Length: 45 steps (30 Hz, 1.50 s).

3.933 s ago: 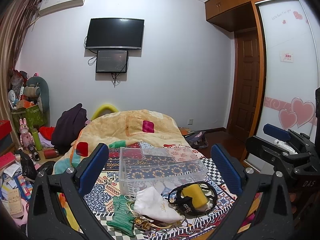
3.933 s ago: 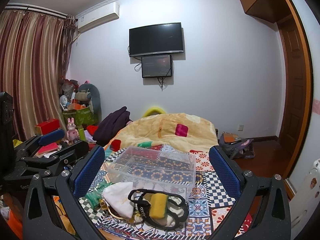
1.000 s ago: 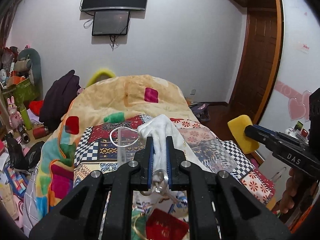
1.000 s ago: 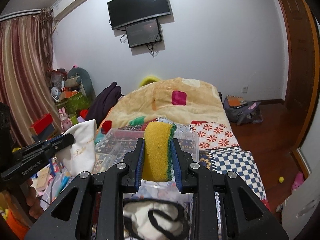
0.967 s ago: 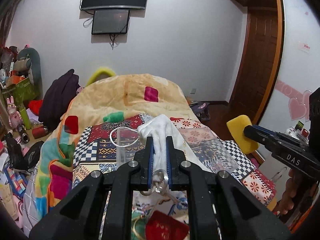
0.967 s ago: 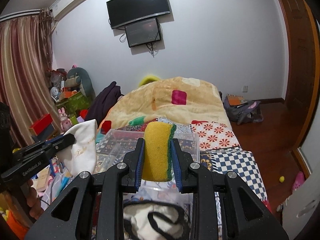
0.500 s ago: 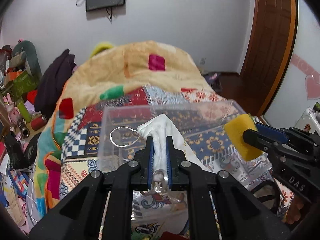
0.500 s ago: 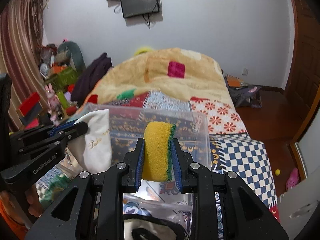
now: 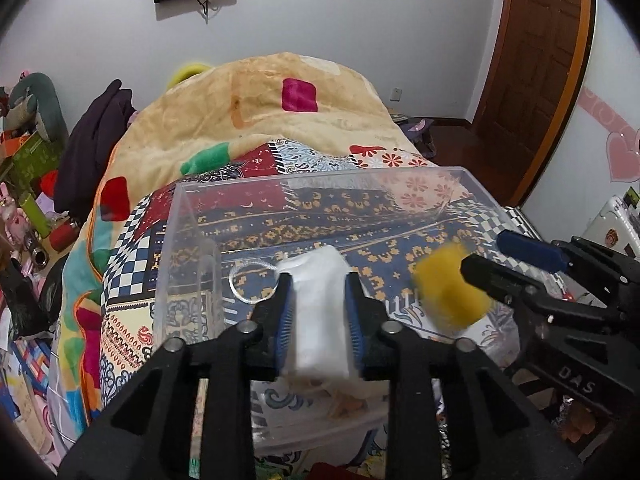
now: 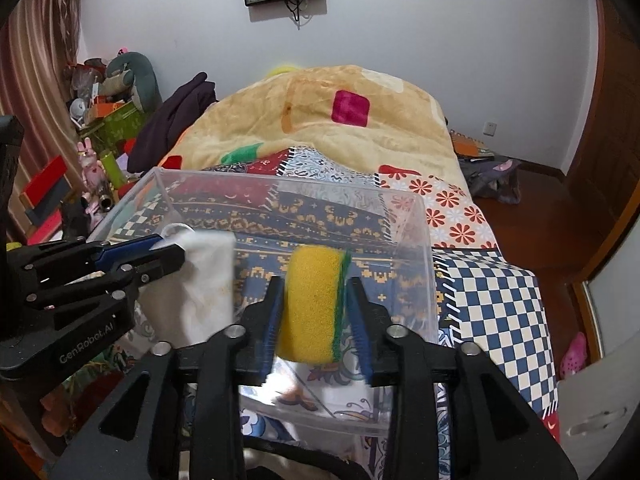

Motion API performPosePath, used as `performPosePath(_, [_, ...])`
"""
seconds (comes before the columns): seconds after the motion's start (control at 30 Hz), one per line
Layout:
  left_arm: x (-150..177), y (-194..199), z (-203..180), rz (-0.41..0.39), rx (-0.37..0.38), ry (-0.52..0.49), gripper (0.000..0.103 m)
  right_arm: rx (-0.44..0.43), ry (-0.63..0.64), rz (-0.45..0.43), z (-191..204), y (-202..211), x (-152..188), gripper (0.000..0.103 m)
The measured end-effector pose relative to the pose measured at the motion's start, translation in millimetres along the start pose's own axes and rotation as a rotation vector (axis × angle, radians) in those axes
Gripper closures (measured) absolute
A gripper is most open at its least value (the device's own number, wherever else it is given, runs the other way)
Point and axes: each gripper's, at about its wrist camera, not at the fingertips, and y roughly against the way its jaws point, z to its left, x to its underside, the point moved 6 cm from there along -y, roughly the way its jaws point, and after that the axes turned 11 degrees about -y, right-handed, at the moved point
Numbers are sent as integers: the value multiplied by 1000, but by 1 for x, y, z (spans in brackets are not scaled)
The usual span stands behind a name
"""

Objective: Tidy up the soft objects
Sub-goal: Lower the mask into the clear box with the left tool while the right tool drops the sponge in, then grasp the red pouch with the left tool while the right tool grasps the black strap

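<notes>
A clear plastic bin (image 9: 192, 216) (image 10: 416, 216) sits on the patterned bed cover. My left gripper (image 9: 319, 308) has parted its jaws around a white drawstring pouch (image 9: 318, 320), which hangs over the bin's left part and looks blurred. It also shows in the right wrist view (image 10: 204, 280). My right gripper (image 10: 316, 308) has its jaws slightly apart around a yellow and green sponge (image 10: 314, 304) over the bin's right part. The sponge appears blurred in the left wrist view (image 9: 450, 288).
A yellow quilt (image 9: 280, 120) covers the far bed. Clutter, toys and boxes (image 10: 104, 120) crowd the floor at left. A wooden door (image 9: 532, 60) and a bag (image 10: 492, 176) on the floor are at right. A black strap (image 10: 304, 460) lies before the bin.
Both grippers have moved down and forward over the bin. Their jaws have widened, and the pouch and the sponge now look loose and blurred between them.
</notes>
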Motion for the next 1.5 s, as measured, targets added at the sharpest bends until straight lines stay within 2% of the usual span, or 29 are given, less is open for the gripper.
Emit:
performPosePath(0.07, [-1,10,0,-19,-2,-2,70,-17,-11,-23,0,5,-3,46])
performPosePath(0.23, [-4,41,1,-82,-9,3,55,-44,-17,-77,1,33,-7,44])
performPosePath(0.4, [-3,82,3,-166,-23,10,36,-54,-11,-156,2,66,-6,23])
performPosePath(0.43, [-2,86,3,-175,-28,10,29,-57,-12,-166,2,71,-5,21])
performPosePath(0.5, [5,98,3,-195,-43,4,22,-68,-6,-181,3,81,2,20])
performPosePath(0.63, [22,110,-2,-206,-44,-8,13,-66,12,-188,6,88,16,17])
performPosePath(0.87, [61,111,-13,-181,-19,-8,12,-63,51,-151,13,84,51,17])
performPosePath(1.03, [89,101,-23,-132,-6,-17,12,-87,42,-111,16,76,65,17])
performPosePath(1.23, [104,93,-28,-113,20,-16,13,-114,55,-73,23,70,80,17])
performPosePath(1.27, [107,92,-29,-109,23,-14,16,-122,57,-62,24,67,82,19])
performPosePath(1.33, [111,88,-29,-92,34,-16,29,-141,63,-35,27,62,86,26])
performPosePath(1.5, [119,75,-31,-46,81,-20,49,-166,78,19,34,52,98,41])
